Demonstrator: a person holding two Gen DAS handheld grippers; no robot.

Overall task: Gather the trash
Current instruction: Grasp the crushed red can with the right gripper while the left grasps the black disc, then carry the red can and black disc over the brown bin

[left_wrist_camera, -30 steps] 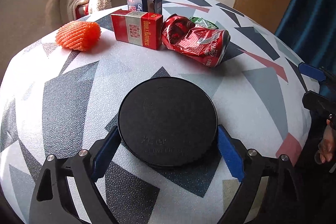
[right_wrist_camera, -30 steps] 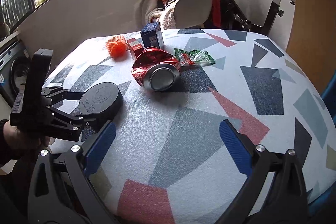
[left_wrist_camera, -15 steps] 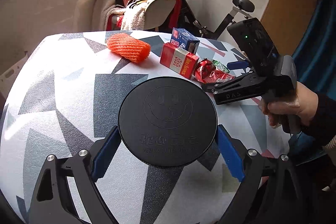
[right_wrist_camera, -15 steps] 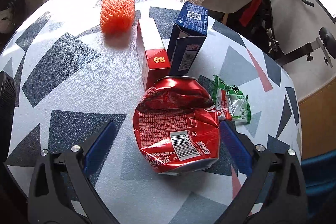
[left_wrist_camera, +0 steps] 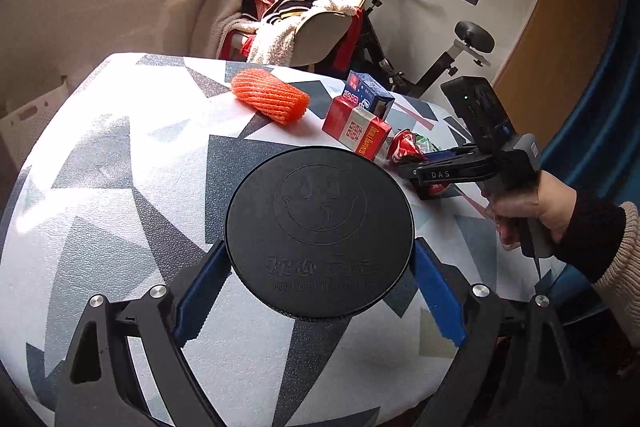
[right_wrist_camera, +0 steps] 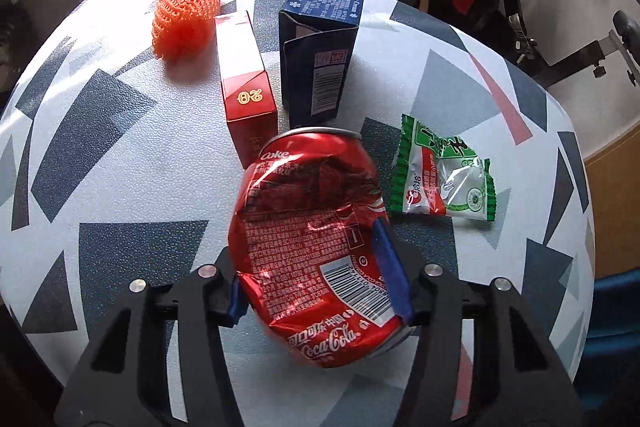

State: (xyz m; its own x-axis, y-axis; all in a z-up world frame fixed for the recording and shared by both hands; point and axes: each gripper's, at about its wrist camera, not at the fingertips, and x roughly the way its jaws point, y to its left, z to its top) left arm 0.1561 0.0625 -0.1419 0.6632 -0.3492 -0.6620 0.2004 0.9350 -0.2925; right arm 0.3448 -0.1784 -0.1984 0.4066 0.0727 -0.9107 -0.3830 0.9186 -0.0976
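Closest to the left wrist camera, the left hand-held gripper (left_wrist_camera: 320,287) is clamped on a round black lid (left_wrist_camera: 319,239), blue pads pressed on both sides of its rim, smiley face embossed on top. It sits over the near edge of the worktop (left_wrist_camera: 120,187), which has a white cover with grey, navy and red triangles.

The right hand-held gripper (right_wrist_camera: 318,283) is squeezing a crushed red Coke can (right_wrist_camera: 316,247) from both sides, barcode facing up. The can lies on its side, roughly mid-worktop. Can't tell if it's lifted or resting on the surface.

Just right of the can there's a green and white snack wrapper (right_wrist_camera: 444,179) lying flat, close but apart. Right behind the can is a red cigarette box (right_wrist_camera: 248,95), its near end touching or nearly touching the can's rim. Beside that, a dark blue carton (right_wrist_camera: 320,51) with its end open, close alongside the red box.

Further back, toward the far left corner, an orange foam fruit net (right_wrist_camera: 186,15) sits on its own.

Past the far edge there's a chair piled with clothes (left_wrist_camera: 296,15) and an exercise bike (left_wrist_camera: 440,55).
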